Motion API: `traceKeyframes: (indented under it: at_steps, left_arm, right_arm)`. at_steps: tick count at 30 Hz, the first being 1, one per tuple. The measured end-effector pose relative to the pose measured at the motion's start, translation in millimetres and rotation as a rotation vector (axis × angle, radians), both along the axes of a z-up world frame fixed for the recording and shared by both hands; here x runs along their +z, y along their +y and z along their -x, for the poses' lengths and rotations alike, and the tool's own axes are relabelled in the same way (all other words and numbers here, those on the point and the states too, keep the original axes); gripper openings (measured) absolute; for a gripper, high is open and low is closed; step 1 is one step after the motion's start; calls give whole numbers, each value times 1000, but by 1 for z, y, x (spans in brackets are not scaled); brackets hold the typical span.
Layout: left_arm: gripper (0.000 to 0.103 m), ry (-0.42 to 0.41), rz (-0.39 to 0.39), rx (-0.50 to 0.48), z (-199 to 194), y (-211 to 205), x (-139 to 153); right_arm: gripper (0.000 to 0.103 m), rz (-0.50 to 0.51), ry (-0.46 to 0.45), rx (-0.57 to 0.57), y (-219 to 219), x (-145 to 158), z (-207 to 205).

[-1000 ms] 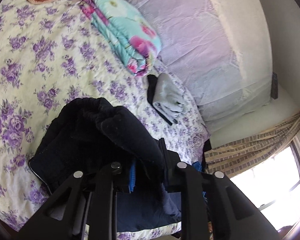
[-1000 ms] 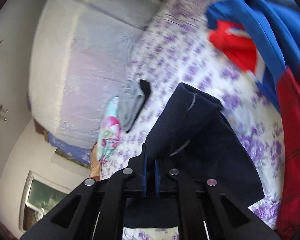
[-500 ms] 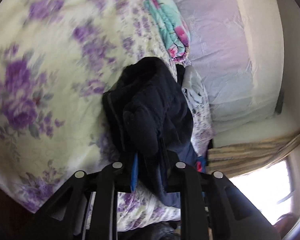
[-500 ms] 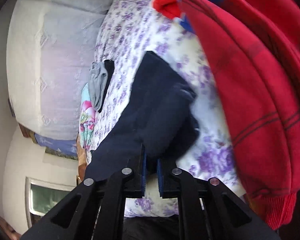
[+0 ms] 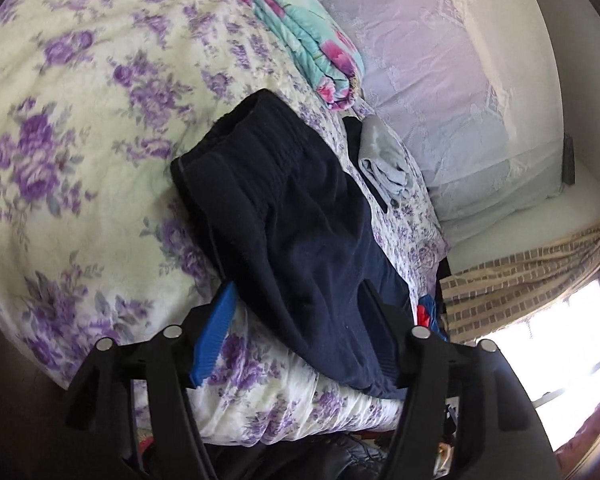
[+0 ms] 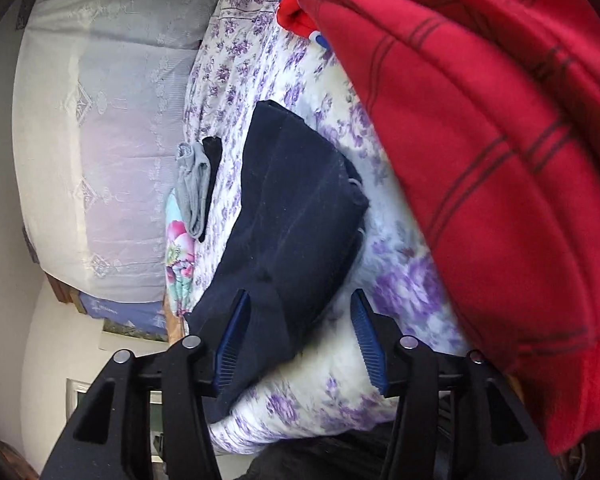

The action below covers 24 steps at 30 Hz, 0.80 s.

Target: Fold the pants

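The dark navy pants (image 5: 292, 216) lie folded on the floral bedspread (image 5: 60, 160) near the bed's front edge. My left gripper (image 5: 300, 300) has its jaws opening, spread wide around the near end of the pants, and its blue pads do not press on the cloth. In the right wrist view the same pants (image 6: 296, 216) lie flat, and my right gripper (image 6: 300, 312) has its jaws opening, with the near edge of the pants lying loose between the blue pads.
A folded grey and black garment (image 5: 384, 164) lies beyond the pants, near a folded teal floral quilt (image 5: 308, 36). A big red plaid garment (image 6: 480, 120) heaps to the right of the pants. Pale pillows (image 5: 440, 80) line the wall.
Both grippers came down to the bed with the pants and let go of them; the jaws went from shut on the cloth to spread apart. The pants now lie flat.
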<state>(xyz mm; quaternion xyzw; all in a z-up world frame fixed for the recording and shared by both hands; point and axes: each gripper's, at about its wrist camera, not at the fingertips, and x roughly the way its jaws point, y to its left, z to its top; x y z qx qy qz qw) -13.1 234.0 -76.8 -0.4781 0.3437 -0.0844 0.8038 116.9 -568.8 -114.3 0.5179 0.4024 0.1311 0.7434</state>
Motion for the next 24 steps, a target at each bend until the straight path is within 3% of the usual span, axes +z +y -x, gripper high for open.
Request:
traceKeyframes:
  at_steps: [4,8,11,12,13,14,15,17,18,20,21,22,24]
  left_arm:
    - [69,26,32,11,-10,-3,-15]
    - [71,38,4,28,-29,-7,-19]
    - [70,50,27,42,-40,-1,-19]
    - [63,47,36,47,-43,1,-18]
    - [40,32,27,45,-45,2,-14]
    - [32,22,-6,44,-47,3,-8]
    - [26,-14,-23,40,-46,3,-1]
    - [23,-46,-73,30,-45,1,13]
    - [22,-35,-99,29,-44,-1,14]
    - [21,33,-125,23,-43,1,0]
    - [21,67,-90,22,-42,6,-15]
    - [21,72,7,21,-38,15,-34]
    - [24,11,124,23,-26,25,-42]
  right_arm:
    - [58,-12,-20,-5,2,0,-7]
    - [40,21,-18,-29,2,1,-5]
    - [39,20,-22,-40,0,-2,-5]
    - [44,4,-22,-49,0,-2,-5]
    - [45,-9,-26,-52,0,-1,-6]
    - [42,-4,-33,-52,1,1,-6]
    - [30,26,-55,-61,2,8,-6]
    - [24,70,-102,-59,5,21,-7]
    - [23,81,-124,-44,5,27,-7]
    - [24,114,-80,-29,2,22,-9]
    - [22,131,-19,-14,0,11,-11]
    - [21,106,9,0,-4,-1,-11]
    - [28,74,10,14,-9,0,-6]
